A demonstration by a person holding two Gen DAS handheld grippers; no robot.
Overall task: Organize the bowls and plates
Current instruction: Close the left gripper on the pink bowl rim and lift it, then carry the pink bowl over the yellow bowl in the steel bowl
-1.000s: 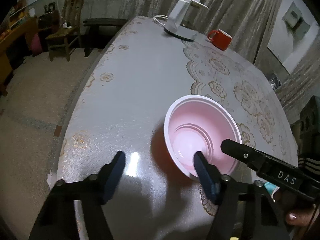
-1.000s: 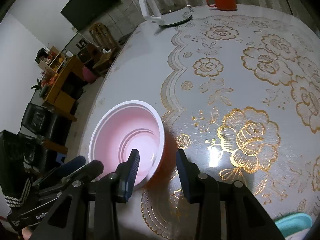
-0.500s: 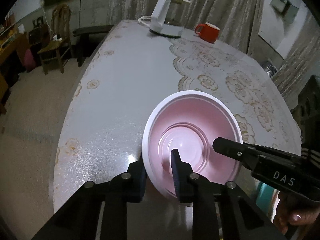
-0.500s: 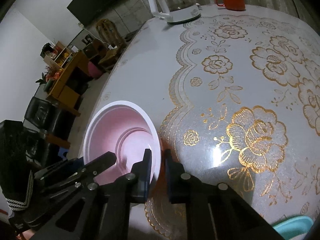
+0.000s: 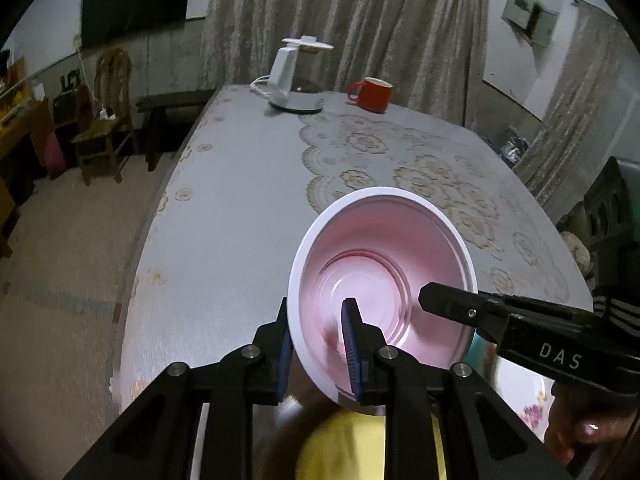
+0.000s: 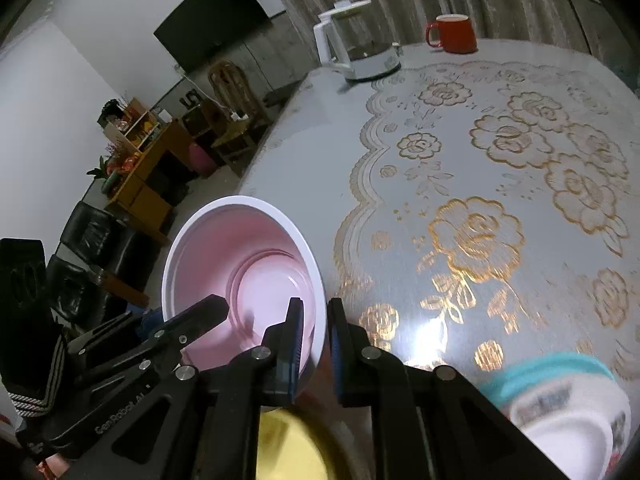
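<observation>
A pink bowl (image 5: 384, 276) with a white rim hangs tilted above the table, held from two sides. My left gripper (image 5: 318, 322) is shut on its near left rim, one pad inside and one outside. My right gripper (image 6: 316, 312) is shut on the opposite rim of the same pink bowl (image 6: 244, 264). A yellow bowl (image 5: 360, 440) sits right below the lifted bowl, partly hidden by the fingers. In the right wrist view the yellow bowl (image 6: 288, 440) shows at the bottom, and a teal-rimmed white patterned bowl (image 6: 568, 408) sits blurred at the lower right.
A white kettle (image 5: 294, 80) and a red mug (image 5: 370, 94) stand at the table's far end. The table (image 5: 240, 200) has a gold-flowered cover, and its left edge drops to the floor, with a wooden chair (image 5: 104, 120) beyond. A person's hand (image 5: 580, 432) grips the right tool.
Both grippers have shut on the pink bowl's rim and raised it off the table, pulling it nearer. The yellow and teal-rimmed bowls have come into view below.
</observation>
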